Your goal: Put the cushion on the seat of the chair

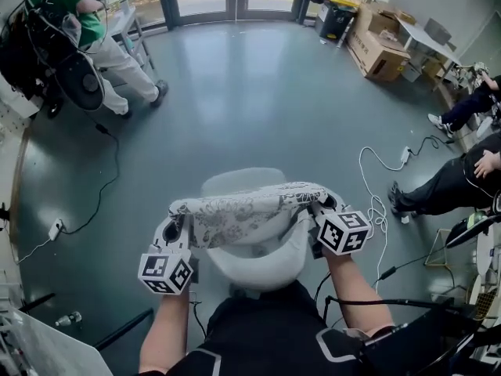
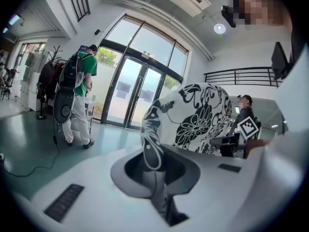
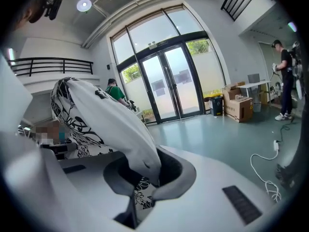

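A white cushion (image 1: 249,211) with a black flower print hangs stretched between my two grippers, above a white chair (image 1: 252,266) with a rounded seat. My left gripper (image 1: 177,229) is shut on the cushion's left corner. On the other side my right gripper (image 1: 319,210) is shut on the right corner. In the left gripper view the patterned cushion (image 2: 193,117) rises out of the closed jaws of the left gripper (image 2: 157,175). The right gripper view shows the cushion (image 3: 104,120) folding out of the closed jaws of the right gripper (image 3: 145,182). The cushion hides much of the seat.
A person in a green top (image 1: 74,22) stands at the far left by a black fan. Seated people's legs (image 1: 450,182) are at the right. A white cable (image 1: 376,202) and a black cable (image 1: 106,171) lie on the grey floor. Cardboard boxes (image 1: 378,45) stand by the glass doors.
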`<state>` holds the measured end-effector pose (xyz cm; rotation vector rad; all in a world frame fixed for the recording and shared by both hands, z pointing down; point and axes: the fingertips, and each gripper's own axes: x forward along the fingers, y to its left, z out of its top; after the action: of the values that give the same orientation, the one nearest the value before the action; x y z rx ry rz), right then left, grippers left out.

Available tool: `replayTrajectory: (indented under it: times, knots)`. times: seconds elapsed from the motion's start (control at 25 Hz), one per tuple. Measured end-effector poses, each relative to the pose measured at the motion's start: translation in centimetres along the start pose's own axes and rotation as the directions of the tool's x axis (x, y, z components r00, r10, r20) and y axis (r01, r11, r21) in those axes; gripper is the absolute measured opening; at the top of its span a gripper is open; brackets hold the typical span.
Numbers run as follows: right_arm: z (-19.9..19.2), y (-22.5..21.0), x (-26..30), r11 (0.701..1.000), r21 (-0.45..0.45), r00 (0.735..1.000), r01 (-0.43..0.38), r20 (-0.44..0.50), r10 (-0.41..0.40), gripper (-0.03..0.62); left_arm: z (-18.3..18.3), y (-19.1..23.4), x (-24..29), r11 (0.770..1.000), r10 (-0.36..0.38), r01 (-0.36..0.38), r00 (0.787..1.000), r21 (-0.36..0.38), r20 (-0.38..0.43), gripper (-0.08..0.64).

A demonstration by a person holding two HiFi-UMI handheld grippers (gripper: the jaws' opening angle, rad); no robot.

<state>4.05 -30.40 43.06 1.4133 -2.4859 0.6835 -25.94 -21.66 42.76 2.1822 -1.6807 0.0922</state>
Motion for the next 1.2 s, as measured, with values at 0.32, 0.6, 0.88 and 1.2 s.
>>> replayTrajectory:
  times: [0.32,0.6,0.88,1.2]
  knots:
    - [-6.8,-4.6,5.7,0.995,0.102,0.987,0.025,-0.162,-0.008,0.040,-6.6,2.2,5.7,0.999,0.025,-0.030,0.983,-0.024,-0.181,0.020]
    - [-13.2,-7.2,9.0,0.991,0.108,0.953,0.078,-0.301,-0.042,0.040,-12.8,4.3,8.8,0.996,0.049,-0.069,0.944,-0.050,-0.327,0.020]
    - [-17.6,-10.3,11.6,0.985,0.102,0.912,0.142,-0.399,-0.090,0.040,-17.3,4.8,12.1,0.997,0.067,-0.080,0.904,-0.013,-0.422,0.020]
    - [-22.8,-14.3,14.2,0.964,0.095,0.850,0.249,-0.499,-0.170,0.040,-22.5,5.1,15.8,0.996,0.090,-0.082,0.850,0.037,-0.519,0.020]
